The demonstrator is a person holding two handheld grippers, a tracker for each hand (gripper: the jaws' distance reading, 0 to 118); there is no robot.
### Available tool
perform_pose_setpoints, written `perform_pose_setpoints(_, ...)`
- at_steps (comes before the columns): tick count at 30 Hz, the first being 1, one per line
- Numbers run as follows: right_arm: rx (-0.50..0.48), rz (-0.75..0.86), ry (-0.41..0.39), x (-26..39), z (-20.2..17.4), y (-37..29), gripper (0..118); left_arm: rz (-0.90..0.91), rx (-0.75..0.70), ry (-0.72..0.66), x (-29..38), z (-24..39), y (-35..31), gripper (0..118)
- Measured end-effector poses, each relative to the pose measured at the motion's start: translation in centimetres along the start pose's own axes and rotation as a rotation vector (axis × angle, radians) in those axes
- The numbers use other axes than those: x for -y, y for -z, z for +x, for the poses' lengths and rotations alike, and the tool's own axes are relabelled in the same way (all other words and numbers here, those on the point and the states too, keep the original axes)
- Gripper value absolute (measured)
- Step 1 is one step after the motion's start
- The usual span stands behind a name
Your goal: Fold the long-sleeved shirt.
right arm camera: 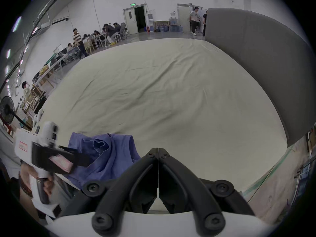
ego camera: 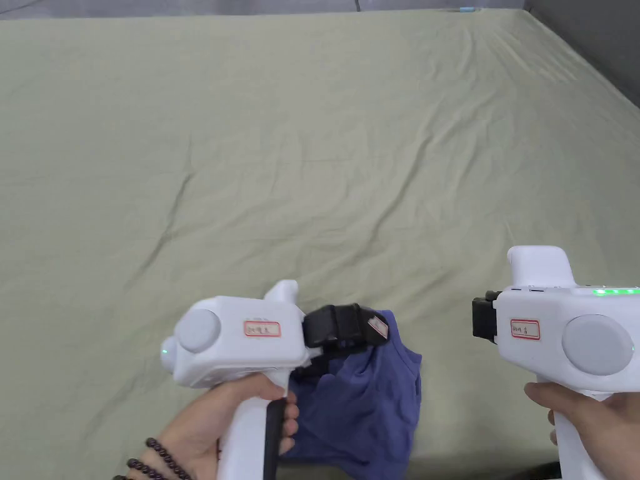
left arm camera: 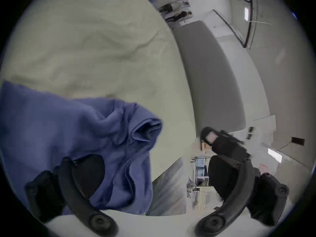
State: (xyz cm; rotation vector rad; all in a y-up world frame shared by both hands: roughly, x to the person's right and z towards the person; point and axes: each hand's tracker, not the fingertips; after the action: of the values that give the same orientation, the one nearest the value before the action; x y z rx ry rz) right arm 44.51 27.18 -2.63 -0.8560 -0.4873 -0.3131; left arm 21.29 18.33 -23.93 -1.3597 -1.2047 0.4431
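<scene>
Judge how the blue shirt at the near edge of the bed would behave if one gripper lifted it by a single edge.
The blue shirt lies bunched in soft folds, so it would probably drape and sag. The thin cloth looks light. On the green sheet it would likely drag and wrinkle, not slide. The left gripper stands open beside it.

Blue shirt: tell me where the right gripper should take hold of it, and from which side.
Probably the ribbed opening at the bunched top of the blue shirt, on the side facing the right gripper, whose fingers are shut and must open first. The shirt lies crumpled at the sheet's near edge; the left gripper hovers open over the other side.
</scene>
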Motion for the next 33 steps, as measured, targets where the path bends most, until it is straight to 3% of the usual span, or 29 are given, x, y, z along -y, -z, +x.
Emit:
perform_pose_setpoints(5,-0.027,0.015,0.005,-0.1,-0.4,-0.2,3,0.229,-0.069,0.107,0.0,2.1,-8.5,118)
perform_pose_setpoints(6,-0.031,0.019,0.004,-0.1,-0.6,-0.3,3,0.263,-0.138,0.185,0.7,2.1,-9.7,94)
perform_pose_setpoints(7,-0.035,0.022,0.002,-0.2,-0.8,-0.3,3,0.296,-0.210,0.249,1.5,2.3,-10.3,39)
perform_pose_setpoints(8,-0.038,0.024,-0.005,-0.1,-1.1,-0.3,3,0.322,-0.347,0.329,2.7,2.5,-10.2,0)
perform_pose_setpoints(11,-0.050,0.021,-0.024,0.0,-1.9,-0.1,3,0.416,-0.630,0.549,6.1,2.5,-8.2,0)
perform_pose_setpoints(12,-0.054,0.019,-0.028,0.0,-2.1,0.0,3,0.390,-0.633,0.655,7.5,1.0,-6.0,0)
perform_pose_setpoints(14,-0.056,0.015,-0.035,0.2,-2.4,0.0,3,0.391,-0.656,0.690,9.1,0.7,-2.8,0)
perform_pose_setpoints(18,-0.058,0.007,-0.044,0.6,-2.4,-0.1,3,0.295,-0.545,0.609,8.7,0.1,2.1,0)
perform_pose_setpoints(21,-0.043,0.005,-0.029,0.9,-1.6,-0.4,3,0.236,-0.471,0.633,8.9,1.7,5.2,0)
perform_pose_setpoints(26,-0.006,-0.005,-0.014,1.3,-0.4,-0.7,3,0.163,-0.464,0.635,9.4,2.7,11.0,0)
perform_pose_setpoints(33,0.023,-0.002,0.022,1.2,0.9,-0.6,3,0.107,-0.362,0.618,9.0,5.8,12.9,0)
